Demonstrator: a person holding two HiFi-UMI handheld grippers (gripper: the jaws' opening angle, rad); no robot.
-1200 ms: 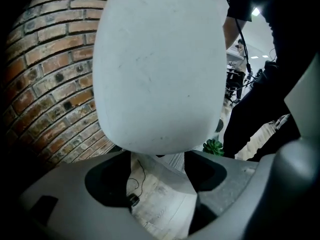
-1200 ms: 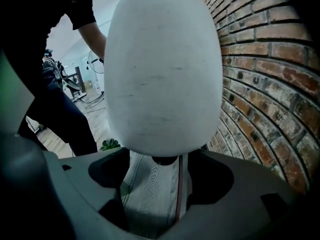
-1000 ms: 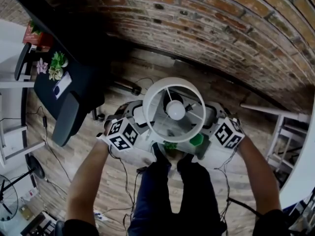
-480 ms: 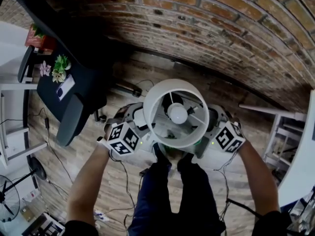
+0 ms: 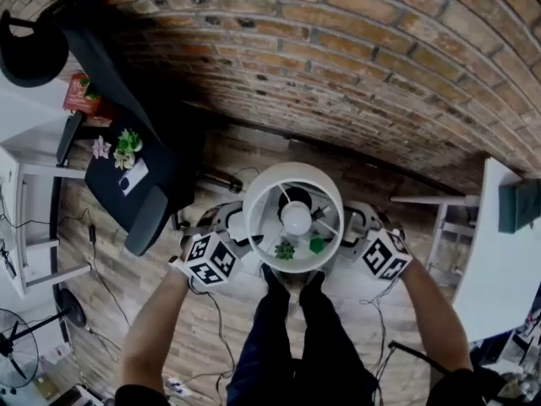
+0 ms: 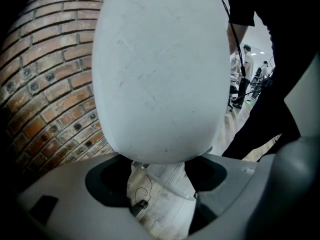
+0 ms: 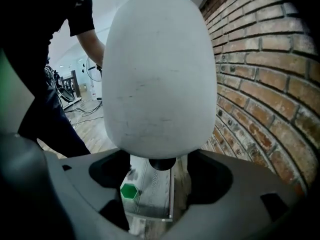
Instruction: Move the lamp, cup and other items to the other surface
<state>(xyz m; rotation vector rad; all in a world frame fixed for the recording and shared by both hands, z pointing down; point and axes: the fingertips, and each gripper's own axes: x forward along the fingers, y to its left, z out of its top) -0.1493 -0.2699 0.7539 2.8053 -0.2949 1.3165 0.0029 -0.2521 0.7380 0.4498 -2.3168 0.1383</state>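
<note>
Seen from the head, we hold the lamp (image 5: 296,218) aloft between left gripper (image 5: 239,229) and right gripper (image 5: 353,229), near the brick wall (image 5: 338,66). The left gripper view, then the right, shows each claw spread wide and braced against the shade (image 6: 160,74). We judge this mid-carry, and the next move needs steady inward pressure.

Green cup (image 7: 129,191) on grey tabletop (image 7: 154,180)

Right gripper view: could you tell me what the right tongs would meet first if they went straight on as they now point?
The white lamp shade, directly ahead of the right tongs and apparently touching them.
</note>
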